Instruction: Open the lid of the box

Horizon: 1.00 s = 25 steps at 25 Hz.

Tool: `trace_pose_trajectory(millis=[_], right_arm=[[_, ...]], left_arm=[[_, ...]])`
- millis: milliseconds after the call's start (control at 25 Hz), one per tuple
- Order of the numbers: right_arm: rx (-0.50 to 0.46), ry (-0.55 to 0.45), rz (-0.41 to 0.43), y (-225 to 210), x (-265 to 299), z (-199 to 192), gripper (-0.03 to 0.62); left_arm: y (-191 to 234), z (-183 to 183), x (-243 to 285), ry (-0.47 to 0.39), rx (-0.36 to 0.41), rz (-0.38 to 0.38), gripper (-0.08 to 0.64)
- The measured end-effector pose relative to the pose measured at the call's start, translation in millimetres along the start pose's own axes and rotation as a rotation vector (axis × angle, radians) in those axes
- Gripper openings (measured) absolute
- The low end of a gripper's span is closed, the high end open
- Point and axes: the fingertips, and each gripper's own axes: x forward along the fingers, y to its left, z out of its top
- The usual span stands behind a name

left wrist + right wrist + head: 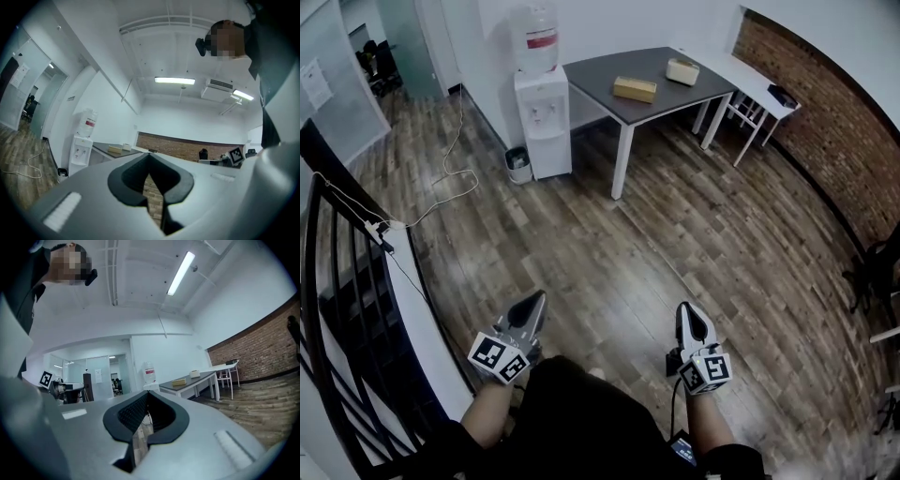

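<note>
both my tools sit closest, low in the head view: left tool [534,305] and right tool [685,314], each with its jaws pressed together on nothing. far ahead, well apart from them, two boxes rest on the dark counter [600,73]: a tan box [635,89], long axis lying across the view, lid down, and a paler box [682,71] near it, also shut, so contents stay hidden. one water dispenser [542,117] stands beside the counter, with one small bin [518,165] at its foot.
</note>
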Motion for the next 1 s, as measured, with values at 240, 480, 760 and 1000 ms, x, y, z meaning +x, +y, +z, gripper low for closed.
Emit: trace_pose_trajectory(millis=[240, 480, 760, 1000], right_arm=[[0.037, 0.048, -0.021, -14.5, 17.1, -19.5, 0.002], [0.013, 0.028, -0.05, -34.3, 68.6, 0.8, 0.002], [0.004, 0.011, -0.059, -43.4, 144.7, 18.3, 0.002], [0.023, -0.011, -0.067, -48.4, 205.9, 30.8, 0.002]], left_arm=[[15.1, -12.5, 25.6, 0.033, 0.011, -0.013, 0.0], [62.7, -4.0, 75.6, 0.029, 0.019, -0.019, 0.0], [109.8, 19.7, 143.6, -0.027, 0.013, -0.058, 0.0], [151.5, 31.0, 175.5, -0.035, -0.005, -0.102, 0.0]])
